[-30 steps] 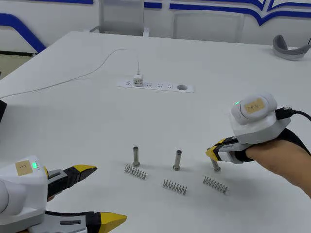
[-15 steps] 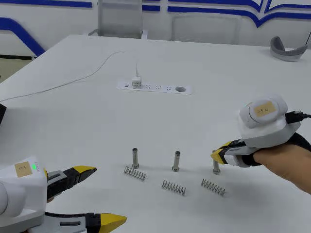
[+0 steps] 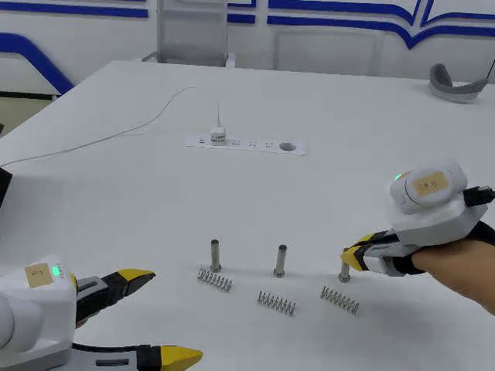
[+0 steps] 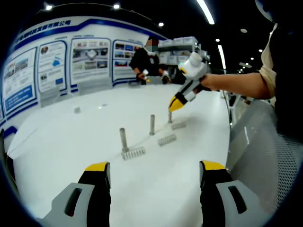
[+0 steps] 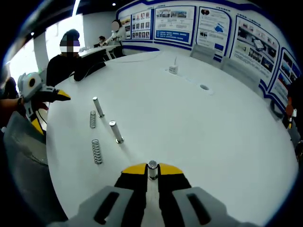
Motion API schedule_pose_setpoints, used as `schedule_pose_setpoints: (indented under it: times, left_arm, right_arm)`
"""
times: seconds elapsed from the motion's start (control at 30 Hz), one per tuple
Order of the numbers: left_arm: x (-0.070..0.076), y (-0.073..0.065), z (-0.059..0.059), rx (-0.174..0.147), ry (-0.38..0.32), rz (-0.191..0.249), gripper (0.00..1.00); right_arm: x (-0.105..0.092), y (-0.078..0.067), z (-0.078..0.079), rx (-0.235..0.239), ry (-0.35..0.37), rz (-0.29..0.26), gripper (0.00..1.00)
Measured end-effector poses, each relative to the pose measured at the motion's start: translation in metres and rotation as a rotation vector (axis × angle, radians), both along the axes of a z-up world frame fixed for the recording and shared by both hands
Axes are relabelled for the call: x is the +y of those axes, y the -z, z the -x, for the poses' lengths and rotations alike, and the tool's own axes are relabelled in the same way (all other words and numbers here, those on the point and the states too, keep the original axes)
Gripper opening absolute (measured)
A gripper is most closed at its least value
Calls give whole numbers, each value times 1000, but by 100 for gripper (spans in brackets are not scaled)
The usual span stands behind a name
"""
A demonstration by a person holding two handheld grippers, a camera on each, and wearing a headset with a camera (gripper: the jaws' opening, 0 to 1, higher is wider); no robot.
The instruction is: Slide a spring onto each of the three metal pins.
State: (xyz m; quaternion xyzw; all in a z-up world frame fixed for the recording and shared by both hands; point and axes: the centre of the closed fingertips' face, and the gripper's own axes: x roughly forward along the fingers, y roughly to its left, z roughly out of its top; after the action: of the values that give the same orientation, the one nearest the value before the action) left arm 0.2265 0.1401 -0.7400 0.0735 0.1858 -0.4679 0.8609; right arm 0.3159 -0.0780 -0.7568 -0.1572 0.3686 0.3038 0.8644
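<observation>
Three metal pins stand upright in a row on the white table: left pin (image 3: 215, 255), middle pin (image 3: 281, 260), right pin (image 3: 344, 270). In front of each lies a loose spring: left spring (image 3: 214, 279), middle spring (image 3: 276, 302), right spring (image 3: 339, 300). My right gripper (image 3: 350, 259) is shut on the right pin (image 5: 152, 165), whose top shows between the yellow tips. At the table's near left my left gripper (image 3: 161, 317) is open and holds nothing. Its jaws (image 4: 155, 168) point toward the pins, well short of the left pin (image 4: 123, 139).
A white power strip (image 3: 247, 144) with a plugged-in cable lies further back on the table. A grey headset (image 3: 456, 83) rests at the far right. Other people sit at the far side in the gripper views.
My right gripper has shifted slightly to the right while staying at the right pin. The left gripper, pins and springs have not moved; the head camera has tilted a little.
</observation>
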Motion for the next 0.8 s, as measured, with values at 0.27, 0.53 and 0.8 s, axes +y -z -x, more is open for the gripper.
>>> schedule_pose_setpoints:
  times: [0.27,0.53,0.8]
  left_arm:
    - [-1,0,2,-1,4,-3,78]
    - [-2,0,2,-3,4,-1,78]
    - [-1,2,3,0,2,0,78]
  right_arm:
    - [-2,1,2,4,5,-10,9]
    - [-3,1,2,0,2,-9,9]
    - [-4,2,3,-4,2,-6,9]
